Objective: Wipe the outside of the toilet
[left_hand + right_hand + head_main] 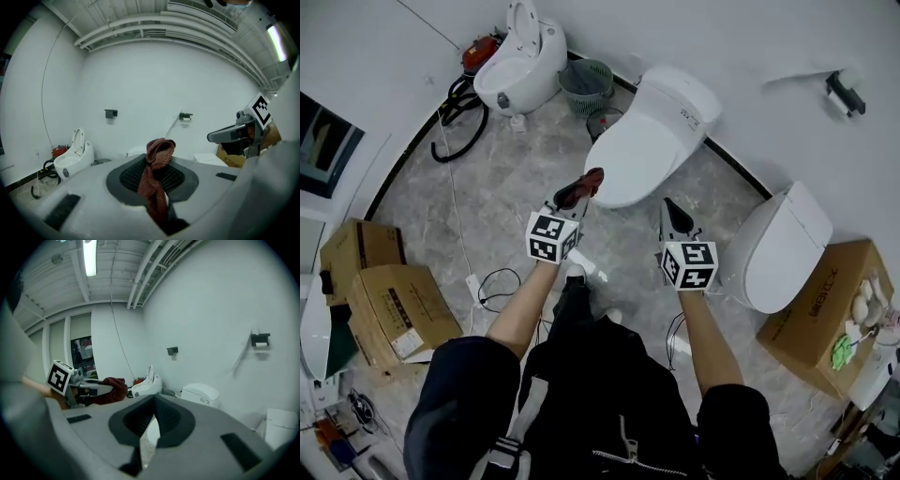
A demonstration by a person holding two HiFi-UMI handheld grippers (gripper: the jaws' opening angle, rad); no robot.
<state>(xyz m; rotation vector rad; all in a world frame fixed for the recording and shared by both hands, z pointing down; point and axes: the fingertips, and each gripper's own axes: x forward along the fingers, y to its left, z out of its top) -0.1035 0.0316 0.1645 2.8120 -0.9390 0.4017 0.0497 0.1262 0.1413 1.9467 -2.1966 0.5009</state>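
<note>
Left gripper [584,186] fingers clamp a red cloth [158,154] near the toilet [652,141] ahead; right gripper [675,217] fingers closed, empty; extent wiped indeterminable.

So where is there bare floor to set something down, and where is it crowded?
Widest bare floor lies between the black hose, the open-lid toilet and the middle toilet. A narrower strip runs between the middle toilet and the right toilet. Crowded: cardboard boxes and cables at left. The left gripper, shut on the cloth, is near the middle toilet's front.
</note>
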